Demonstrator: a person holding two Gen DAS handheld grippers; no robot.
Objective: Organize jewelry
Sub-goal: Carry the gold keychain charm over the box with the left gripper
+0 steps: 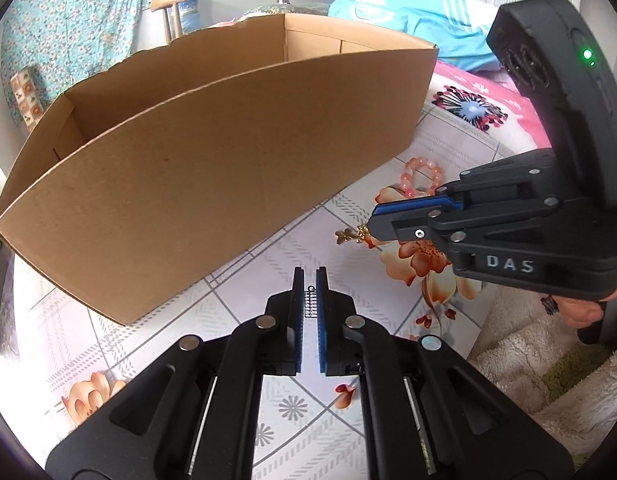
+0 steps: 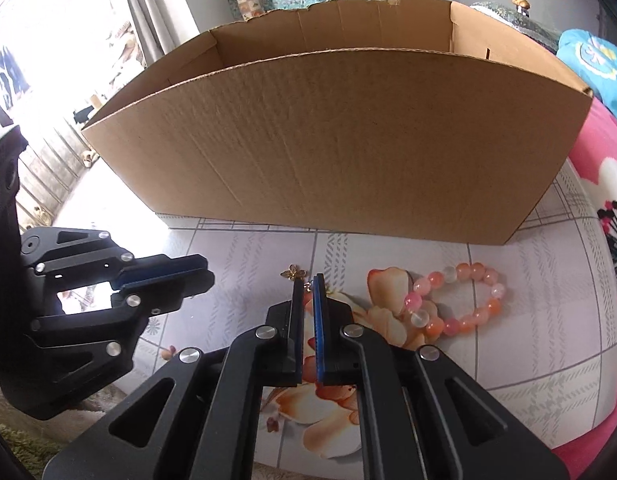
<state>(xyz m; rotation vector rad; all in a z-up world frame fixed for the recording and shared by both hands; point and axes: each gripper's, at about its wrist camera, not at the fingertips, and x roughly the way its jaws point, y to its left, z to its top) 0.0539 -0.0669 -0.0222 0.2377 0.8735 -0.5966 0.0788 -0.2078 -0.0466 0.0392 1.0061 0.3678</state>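
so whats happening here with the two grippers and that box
A person holds two black grippers over a floral tablecloth, in front of an open brown cardboard box. The right gripper is shut on a small gold flower-shaped trinket; the left gripper pinches a small silvery comb-like piece. A pink and orange beaded bracelet lies on the cloth beside the right gripper, not yet picked up.
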